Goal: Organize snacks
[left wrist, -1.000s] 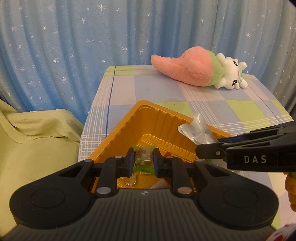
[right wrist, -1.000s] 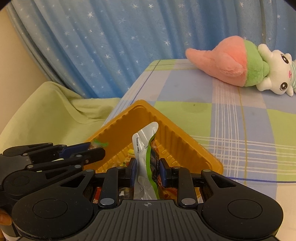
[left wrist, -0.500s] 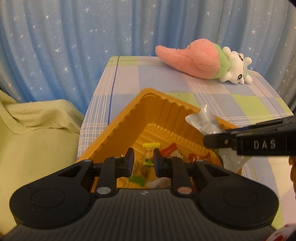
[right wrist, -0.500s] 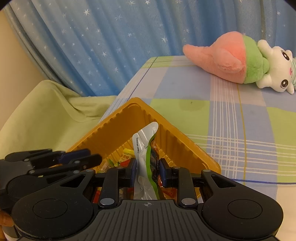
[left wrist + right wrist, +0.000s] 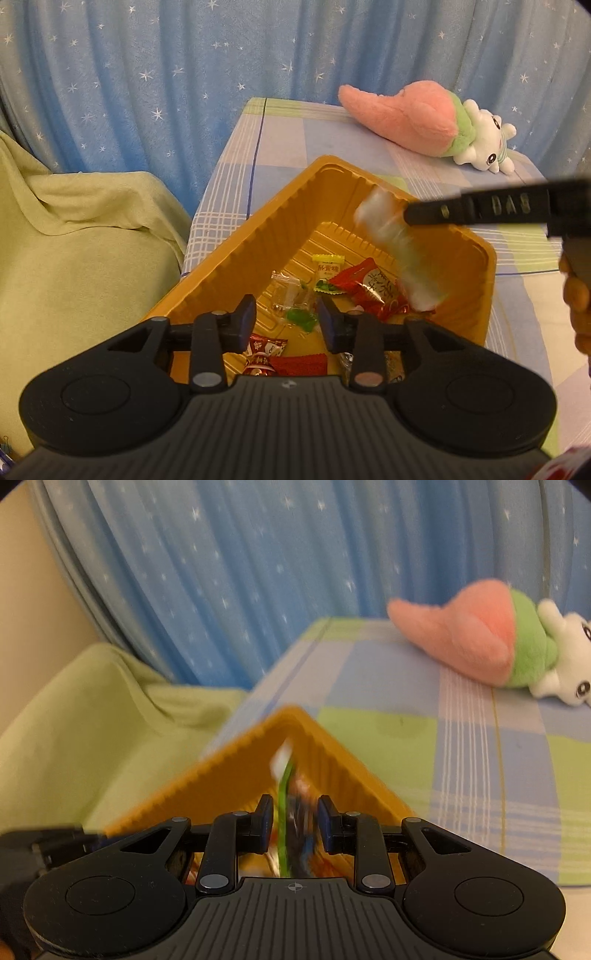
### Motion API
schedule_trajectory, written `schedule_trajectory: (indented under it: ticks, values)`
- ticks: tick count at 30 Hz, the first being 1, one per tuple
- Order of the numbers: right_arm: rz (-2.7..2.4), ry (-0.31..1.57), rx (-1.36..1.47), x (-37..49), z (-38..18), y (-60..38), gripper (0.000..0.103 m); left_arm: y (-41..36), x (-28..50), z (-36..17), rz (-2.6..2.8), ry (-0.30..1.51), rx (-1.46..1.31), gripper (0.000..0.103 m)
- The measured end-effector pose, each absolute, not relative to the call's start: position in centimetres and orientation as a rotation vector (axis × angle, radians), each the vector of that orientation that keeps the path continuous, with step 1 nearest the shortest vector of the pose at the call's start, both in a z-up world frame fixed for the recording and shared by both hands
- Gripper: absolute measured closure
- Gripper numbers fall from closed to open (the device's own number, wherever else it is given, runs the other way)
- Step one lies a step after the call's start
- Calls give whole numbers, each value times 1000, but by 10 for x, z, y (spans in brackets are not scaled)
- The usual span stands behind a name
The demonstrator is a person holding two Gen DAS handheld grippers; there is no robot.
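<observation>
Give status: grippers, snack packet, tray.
Left gripper open, empty, over orange tray. Right gripper open; silver-green packet blurred between its fingers, above tray, seemingly dropping. Other snacks already in tray. Nothing blocking.

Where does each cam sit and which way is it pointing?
Left wrist: behind the open left tool, looking forward and down into the orange tray of snacks; the right tool and some of the person's hand show at right.
Right wrist: behind the open right tool, low over the tray, a blurred packet between its fingers; the left tool shows at left.
Shared: tray, packet, plush toy, curtain.
</observation>
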State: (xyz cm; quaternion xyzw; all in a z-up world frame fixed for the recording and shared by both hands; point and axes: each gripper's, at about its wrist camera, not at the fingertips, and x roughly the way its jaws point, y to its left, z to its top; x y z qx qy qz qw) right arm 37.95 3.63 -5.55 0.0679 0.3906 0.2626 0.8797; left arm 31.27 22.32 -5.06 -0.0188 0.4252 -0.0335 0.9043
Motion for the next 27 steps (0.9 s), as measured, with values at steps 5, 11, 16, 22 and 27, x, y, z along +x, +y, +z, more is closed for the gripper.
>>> schedule_trajectory:
  ticks: [5, 11, 16, 22, 27]
  values:
    - [527, 783, 146, 372, -46, 34, 50, 222, 303, -44, -79, 865, -44, 62]
    - [490, 819, 154, 342, -45, 18, 35, 216, 282, -34, -78, 852, -31, 51]
    - [459, 840, 153, 305, -44, 2, 22, 212, 258, -26, -63, 866, -57, 41]
    - [449, 865, 175, 262, -45, -20, 18, 201, 222, -18, -53, 885, -70, 32]
    - [451, 883, 178, 224, -45, -39, 17, 180, 191, -13, -31, 913, -65, 30]
